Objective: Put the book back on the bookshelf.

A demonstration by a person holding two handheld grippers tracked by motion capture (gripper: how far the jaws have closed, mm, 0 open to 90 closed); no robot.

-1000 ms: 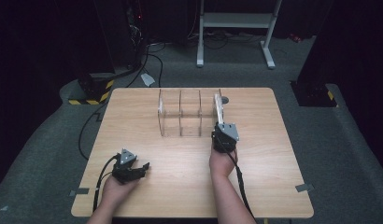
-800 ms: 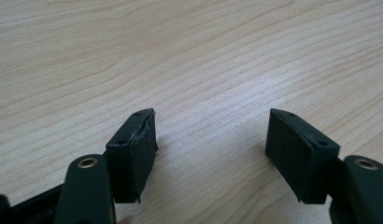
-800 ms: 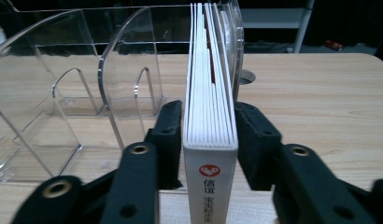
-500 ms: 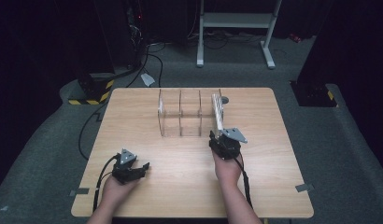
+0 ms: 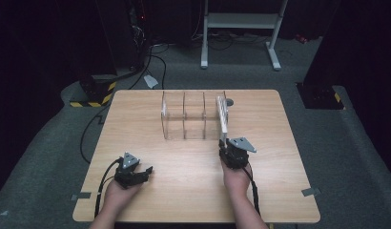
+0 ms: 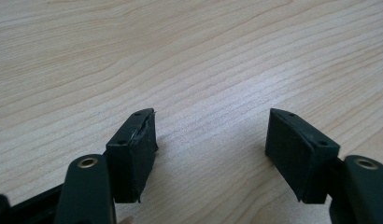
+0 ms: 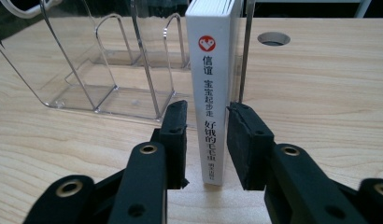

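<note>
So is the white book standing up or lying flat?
Standing up. In the right gripper view the white book rises on its bottom edge, spine upright, at the end of the clear rack, between the right tongs.

A white book [image 7: 213, 93] stands upright on its lower edge with its spine facing the right gripper view, a red heart badge at the top of the spine and dark Chinese characters running down it. It sits in the end compartment of a clear acrylic rack [image 5: 184, 117] on the wooden table, its near end jutting out of the rack's front toward the person.
</note>
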